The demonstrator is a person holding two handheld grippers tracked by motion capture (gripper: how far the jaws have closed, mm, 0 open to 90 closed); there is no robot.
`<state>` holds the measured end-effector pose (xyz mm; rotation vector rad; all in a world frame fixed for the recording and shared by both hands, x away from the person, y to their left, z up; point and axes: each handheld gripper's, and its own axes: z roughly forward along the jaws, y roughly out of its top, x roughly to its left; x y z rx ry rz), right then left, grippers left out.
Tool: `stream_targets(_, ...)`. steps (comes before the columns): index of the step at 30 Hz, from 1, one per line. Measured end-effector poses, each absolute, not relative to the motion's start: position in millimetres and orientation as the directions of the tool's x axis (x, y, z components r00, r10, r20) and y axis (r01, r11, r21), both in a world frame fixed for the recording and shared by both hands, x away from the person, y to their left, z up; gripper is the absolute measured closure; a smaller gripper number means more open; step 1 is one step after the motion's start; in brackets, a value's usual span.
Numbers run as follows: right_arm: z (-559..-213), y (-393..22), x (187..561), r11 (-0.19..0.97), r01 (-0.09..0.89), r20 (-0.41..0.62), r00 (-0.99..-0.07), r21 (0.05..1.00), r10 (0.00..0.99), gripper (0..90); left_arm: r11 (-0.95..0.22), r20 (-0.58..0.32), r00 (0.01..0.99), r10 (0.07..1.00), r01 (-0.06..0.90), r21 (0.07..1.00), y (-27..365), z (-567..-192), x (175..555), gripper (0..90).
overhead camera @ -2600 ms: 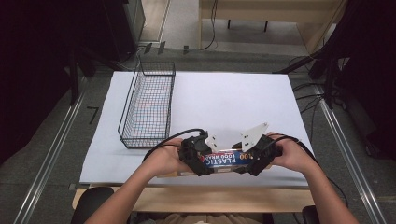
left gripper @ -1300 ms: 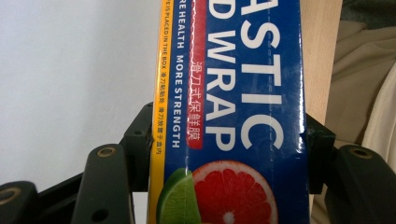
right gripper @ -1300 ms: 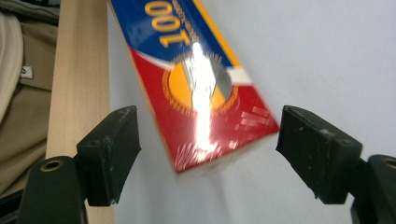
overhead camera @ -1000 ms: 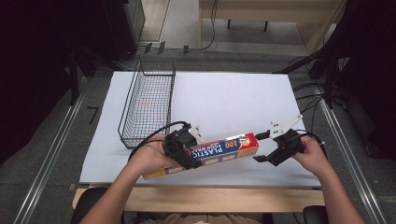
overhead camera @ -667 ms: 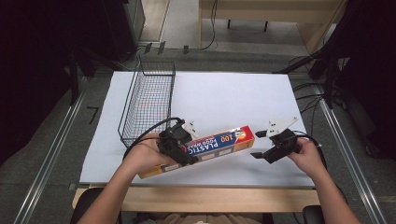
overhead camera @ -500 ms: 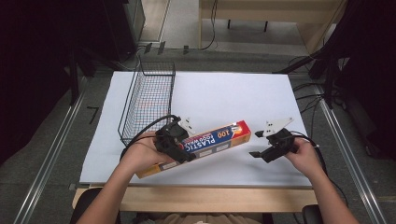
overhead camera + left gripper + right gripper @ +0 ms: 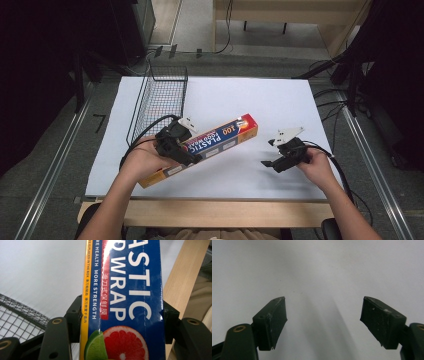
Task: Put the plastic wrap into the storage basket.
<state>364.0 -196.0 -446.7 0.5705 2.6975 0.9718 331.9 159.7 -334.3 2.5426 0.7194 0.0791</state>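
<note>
A long box of plastic wrap (image 7: 210, 145), blue, red and yellow, is held slanted above the white table sheet (image 7: 240, 100), its red end up toward the right. My left gripper (image 7: 182, 150) is shut on it near the lower end. In the left gripper view the box (image 7: 125, 302) stands between the two black jaws, which press its long sides. My right gripper (image 7: 267, 162) hovers low over the sheet at the right, apart from the box. Its jaws stand wide open with bare sheet (image 7: 322, 277) between the fingertips (image 7: 278, 312).
A black wire basket (image 7: 160, 102) stands on the left part of the sheet, just behind my left hand; its mesh (image 7: 20, 315) shows at lower left in the left gripper view. The table's wooden front edge (image 7: 220, 212) runs along the bottom. Cables trail from both grippers.
My left gripper has carried the box leftward and a little up, toward the basket. My right gripper, open and off the box, has sunk toward the sheet and drifted left.
</note>
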Motion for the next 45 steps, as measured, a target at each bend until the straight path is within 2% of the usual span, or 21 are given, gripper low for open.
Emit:
stream_targets(26, -449.1, -192.3, 365.1, 0.719, 0.293, -0.087, -0.893, 0.631, 0.441, 22.0, -0.589, -0.091, 0.703, 0.706, 0.653, 0.475, 189.9, -312.8, 395.4, 39.8)
stream_targets(45, -451.1, -191.4, 365.4, 0.729, 0.288, -0.094, -0.896, 0.621, 0.434, 22.0, -0.433, -0.083, 0.531, 0.844, 0.763, 0.480, 214.2, -309.9, 437.3, 39.9)
